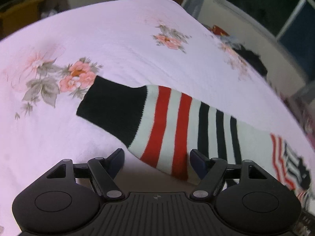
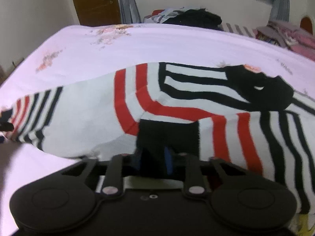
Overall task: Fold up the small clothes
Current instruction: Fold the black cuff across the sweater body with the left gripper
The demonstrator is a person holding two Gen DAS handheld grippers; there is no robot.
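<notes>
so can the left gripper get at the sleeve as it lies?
Probably yes. The left gripper is open just above the sleeve, which lies flat on the bedsheet with nothing over it.

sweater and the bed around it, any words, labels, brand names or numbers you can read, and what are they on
None can be read in either view.
The striped sweater shows only red and black stripes, no lettering.
The floral bedsheet carries only a flower print.
The left gripper body has a small round mark, no text.

Bare bedsheet (image 1: 118, 39) lies open beyond the sweater (image 2: 88, 108); clothes pile (image 2: 193, 17) crowds its far edge.
</notes>
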